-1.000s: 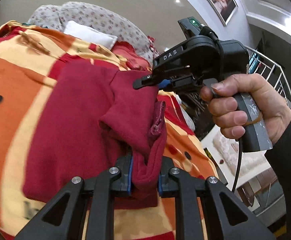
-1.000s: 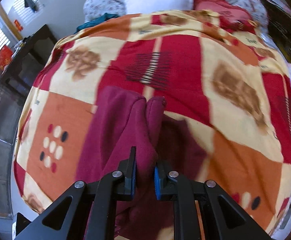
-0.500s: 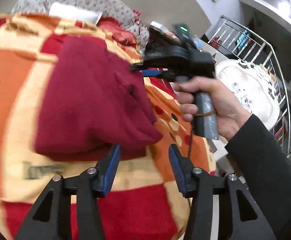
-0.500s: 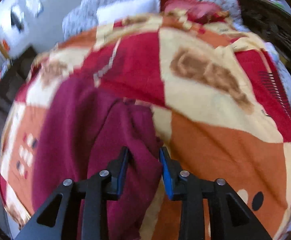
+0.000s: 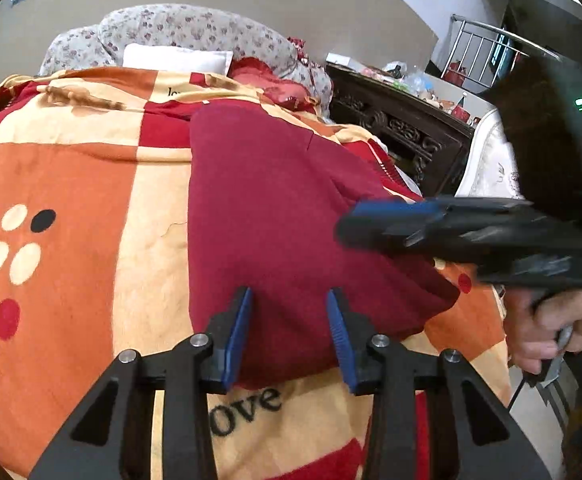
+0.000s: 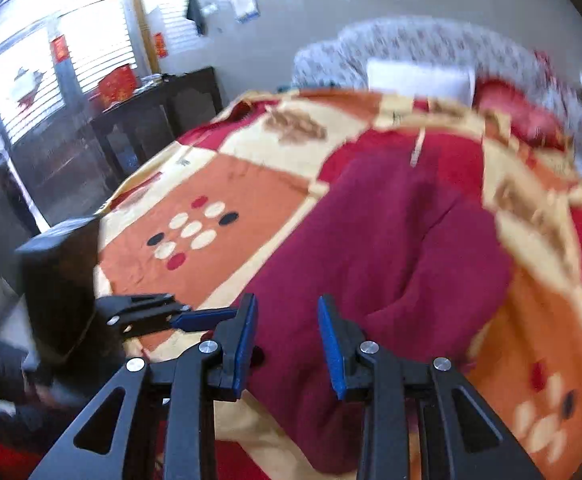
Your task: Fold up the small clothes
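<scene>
A dark red small garment lies folded flat on the patterned blanket; it also shows in the right wrist view. My left gripper is open and empty, its blue pads over the garment's near edge. My right gripper is open and empty above the garment's near edge. In the left wrist view the right gripper reaches in from the right over the garment. In the right wrist view the left gripper sits at the left.
A white pillow and a floral bolster lie at the bed's head. A dark carved cabinet stands to the right of the bed. A dark sideboard stands by the window on the left.
Both grippers opened and let go of the garment, then pulled back toward its near edge. The garment dropped and now lies flat on the blanket.
</scene>
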The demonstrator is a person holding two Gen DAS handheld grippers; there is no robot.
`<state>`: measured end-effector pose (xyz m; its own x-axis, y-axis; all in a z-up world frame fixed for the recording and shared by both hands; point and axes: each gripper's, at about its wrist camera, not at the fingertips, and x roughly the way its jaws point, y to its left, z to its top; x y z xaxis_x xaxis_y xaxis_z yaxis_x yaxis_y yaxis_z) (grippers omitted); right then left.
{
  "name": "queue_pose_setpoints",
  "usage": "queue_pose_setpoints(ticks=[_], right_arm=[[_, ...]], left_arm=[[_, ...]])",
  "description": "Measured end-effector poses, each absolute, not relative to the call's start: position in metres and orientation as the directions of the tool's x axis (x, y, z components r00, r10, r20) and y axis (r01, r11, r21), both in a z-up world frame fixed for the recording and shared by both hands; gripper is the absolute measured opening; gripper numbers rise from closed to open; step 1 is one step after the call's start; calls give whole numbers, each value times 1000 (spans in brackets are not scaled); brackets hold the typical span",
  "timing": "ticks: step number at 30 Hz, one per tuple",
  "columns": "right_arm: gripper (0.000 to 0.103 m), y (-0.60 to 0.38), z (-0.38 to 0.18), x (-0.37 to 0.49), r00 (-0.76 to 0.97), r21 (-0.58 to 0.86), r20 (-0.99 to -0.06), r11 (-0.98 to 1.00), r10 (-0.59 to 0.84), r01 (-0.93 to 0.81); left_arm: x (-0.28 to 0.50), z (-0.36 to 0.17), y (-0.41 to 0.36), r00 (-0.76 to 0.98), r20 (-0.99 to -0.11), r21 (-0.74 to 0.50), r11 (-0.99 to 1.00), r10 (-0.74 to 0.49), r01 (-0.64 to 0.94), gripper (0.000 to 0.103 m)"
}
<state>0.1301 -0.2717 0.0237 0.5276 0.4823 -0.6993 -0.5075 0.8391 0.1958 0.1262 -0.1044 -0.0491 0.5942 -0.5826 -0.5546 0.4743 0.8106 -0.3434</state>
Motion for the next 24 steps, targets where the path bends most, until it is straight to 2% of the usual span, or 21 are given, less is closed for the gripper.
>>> queue_pose_setpoints(ticks=[2, 4, 7, 9, 14, 19, 21, 23, 24], right_arm=[[30, -273, 6, 137, 556, 76, -765, 903, 325, -423], [27, -291, -1, 132, 593, 42, -768, 943, 243, -331], [27, -323, -11, 116, 606, 172, -734, 948, 305, -269], [27, -327, -15, 102, 621, 180, -718, 946, 314, -271], [29, -318, 0, 81, 632, 149, -717, 950, 294, -273], [31, -298, 29, 66, 709, 64, -647, 946, 281, -316], [31, -292, 25, 78, 735, -6, -647, 963, 202, -270], [31, -290, 19, 93, 727, -3, -662, 969, 184, -249], [31, -287, 9, 106, 693, 0, -697, 967, 182, -254]], left_arm=[[120, -51, -99, 589, -545, -374, 802, -597, 466, 38], [122, -53, -98, 576, -537, -396, 787, -616, 473, 37], [122, -56, -100, 574, -533, -394, 783, -622, 482, 36], [121, -56, -100, 575, -534, -390, 784, -619, 482, 36], [122, -57, -98, 586, -537, -394, 794, -607, 462, 36], [118, -58, -96, 591, -540, -396, 800, -599, 450, 36], [116, -60, -97, 592, -554, -384, 811, -585, 442, 36], [113, -60, -98, 594, -559, -377, 816, -578, 439, 36], [113, -61, -98, 592, -559, -377, 814, -580, 441, 36]])
